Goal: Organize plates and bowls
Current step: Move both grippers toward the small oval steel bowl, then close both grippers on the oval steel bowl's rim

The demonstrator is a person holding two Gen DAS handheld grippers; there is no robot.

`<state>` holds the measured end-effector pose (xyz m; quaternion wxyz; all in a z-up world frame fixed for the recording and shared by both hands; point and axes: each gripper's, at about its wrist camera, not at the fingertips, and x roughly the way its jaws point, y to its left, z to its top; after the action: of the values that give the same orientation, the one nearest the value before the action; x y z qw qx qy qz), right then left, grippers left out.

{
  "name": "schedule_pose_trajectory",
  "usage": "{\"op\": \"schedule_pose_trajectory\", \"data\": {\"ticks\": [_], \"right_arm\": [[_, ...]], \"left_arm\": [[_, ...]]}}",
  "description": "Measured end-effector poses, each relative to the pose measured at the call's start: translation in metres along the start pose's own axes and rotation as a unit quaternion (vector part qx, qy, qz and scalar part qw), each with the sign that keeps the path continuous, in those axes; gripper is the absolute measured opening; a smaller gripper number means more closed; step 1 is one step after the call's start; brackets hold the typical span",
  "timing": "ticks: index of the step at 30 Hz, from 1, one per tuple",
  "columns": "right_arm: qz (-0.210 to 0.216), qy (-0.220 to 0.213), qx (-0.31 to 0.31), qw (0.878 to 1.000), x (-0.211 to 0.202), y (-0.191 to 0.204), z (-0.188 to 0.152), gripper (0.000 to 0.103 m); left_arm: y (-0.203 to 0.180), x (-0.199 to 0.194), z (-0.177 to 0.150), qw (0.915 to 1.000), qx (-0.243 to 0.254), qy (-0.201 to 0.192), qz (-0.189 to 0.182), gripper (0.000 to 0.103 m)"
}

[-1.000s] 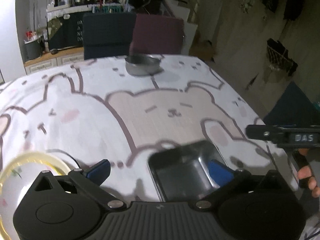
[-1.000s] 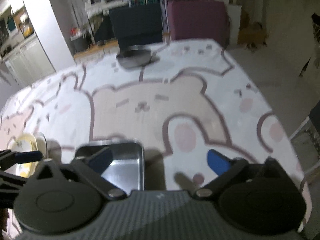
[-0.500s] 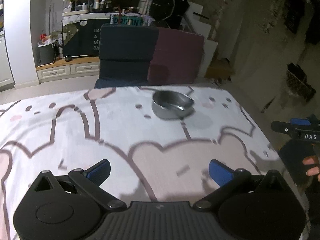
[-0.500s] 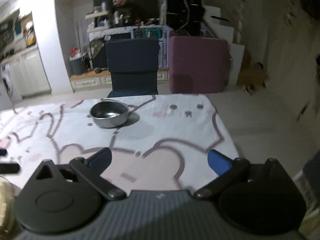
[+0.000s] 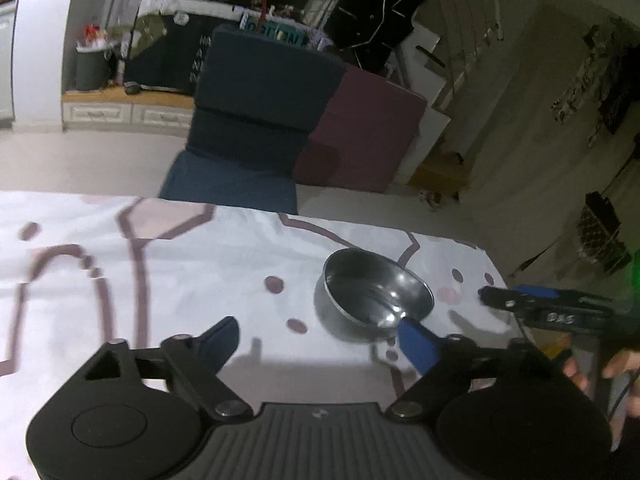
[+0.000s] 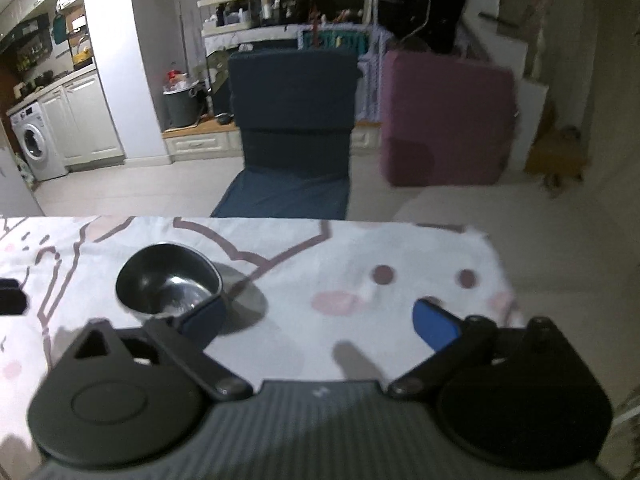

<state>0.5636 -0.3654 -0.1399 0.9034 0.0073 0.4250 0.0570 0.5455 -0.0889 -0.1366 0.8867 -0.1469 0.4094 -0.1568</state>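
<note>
Bowl [image 5: 376, 294] is looking light, stiff, slippery steel; rim grip suiting; left gripper [image 5: 320, 334] and right gripper [image 6: 320, 314] are closing, wide, empty.

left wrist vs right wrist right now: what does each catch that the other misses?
Left wrist only: the right tool side-on, closing on nothing, with fingers of the hand holding it.

Right wrist only: the washing machine and kitchen cabinets.

Both: the steel bowl on the bear-print tablecloth, the navy chair and the maroon chair.

Black ribbed left gripper [image 5: 320, 336] and right gripper [image 6: 320, 320], blue finger pads, silver screws
</note>
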Motion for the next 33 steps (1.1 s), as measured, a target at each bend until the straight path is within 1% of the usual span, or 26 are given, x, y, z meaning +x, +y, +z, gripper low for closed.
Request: {"op": "schedule_pose_trajectory", "data": {"ticks": [2, 4, 6, 8, 9, 10, 11, 12, 14, 15, 16, 17, 18, 20, 21, 23, 24, 26, 30, 33], "right_arm": [[0.010, 0.012, 0.007, 1.000, 0.017, 0.007, 0.004, 0.088], [0.024, 0.024, 0.014, 0.999, 0.035, 0.014, 0.012, 0.083], [0.034, 0.035, 0.023, 0.999, 0.047, 0.022, 0.017, 0.076], [0.036, 0.052, 0.033, 0.997, 0.060, 0.029, 0.022, 0.065], [0.038, 0.057, 0.037, 0.997, 0.062, 0.032, 0.023, 0.064], [0.041, 0.062, 0.038, 0.997, 0.066, 0.036, 0.025, 0.060], [0.043, 0.069, 0.037, 0.996, 0.069, 0.039, 0.027, 0.055], [0.045, 0.075, 0.034, 0.996, 0.072, 0.043, 0.028, 0.054], [0.044, 0.082, 0.021, 0.995, 0.077, 0.051, 0.028, 0.049], [0.042, 0.087, 0.013, 0.995, 0.079, 0.054, 0.028, 0.045], [0.042, 0.093, 0.008, 0.995, 0.080, 0.056, 0.027, 0.037], [0.046, 0.096, 0.005, 0.994, 0.078, 0.057, 0.024, 0.032], [0.051, 0.100, 0.004, 0.994, 0.078, 0.058, 0.023, 0.030], [0.055, 0.105, 0.000, 0.993, 0.076, 0.059, 0.020, 0.026], [0.056, 0.106, -0.003, 0.993, 0.073, 0.061, 0.018, 0.025], [0.062, 0.105, -0.008, 0.992, 0.070, 0.065, 0.016, 0.017], [0.065, 0.104, -0.009, 0.992, 0.068, 0.066, 0.014, 0.015], [0.062, 0.096, -0.013, 0.993, 0.063, 0.070, 0.012, 0.013], [0.036, 0.088, -0.028, 0.995, 0.048, 0.079, 0.005, 0.011], [0.036, 0.082, -0.015, 0.996, 0.031, 0.077, 0.002, 0.010]], "left_arm": [[0.003, 0.018, 0.004, 0.9999, -0.008, 0.008, -0.007, 0.076], [0.003, 0.032, 0.007, 0.9998, -0.008, 0.015, -0.006, 0.067], [0.003, 0.045, 0.012, 0.9998, -0.006, 0.019, -0.007, 0.062], [0.002, 0.055, 0.017, 0.9997, -0.006, 0.020, -0.014, 0.059], [0.001, 0.059, 0.020, 0.9996, -0.005, 0.021, -0.016, 0.057], [0.000, 0.062, 0.021, 0.9996, -0.003, 0.022, -0.015, 0.055], [-0.001, 0.065, 0.023, 0.9996, 0.002, 0.024, -0.012, 0.055], [-0.002, 0.068, 0.025, 0.9996, 0.005, 0.025, -0.011, 0.054], [-0.003, 0.072, 0.026, 0.9995, 0.011, 0.030, -0.008, 0.049], [-0.004, 0.074, 0.026, 0.9993, 0.014, 0.035, -0.004, 0.045], [-0.004, 0.075, 0.026, 0.9991, 0.018, 0.039, 0.000, 0.041], [-0.004, 0.076, 0.025, 0.9987, 0.021, 0.045, 0.004, 0.039], [-0.003, 0.078, 0.025, 0.9985, 0.023, 0.050, 0.006, 0.035], [0.000, 0.078, 0.022, 0.9983, 0.018, 0.056, 0.003, 0.035], [0.001, 0.078, 0.022, 0.9982, 0.015, 0.058, 0.001, 0.032], [0.001, 0.078, 0.021, 0.9980, 0.009, 0.062, -0.010, 0.020], [0.000, 0.077, 0.020, 0.9978, 0.006, 0.065, -0.015, 0.015], [-0.005, 0.075, 0.018, 0.9975, 0.014, 0.068, -0.009, 0.014], [-0.011, 0.060, 0.016, 0.9976, 0.007, 0.065, -0.020, 0.014], [-0.020, 0.042, 0.016, 0.9981, 0.014, 0.056, -0.022, 0.013]]}}
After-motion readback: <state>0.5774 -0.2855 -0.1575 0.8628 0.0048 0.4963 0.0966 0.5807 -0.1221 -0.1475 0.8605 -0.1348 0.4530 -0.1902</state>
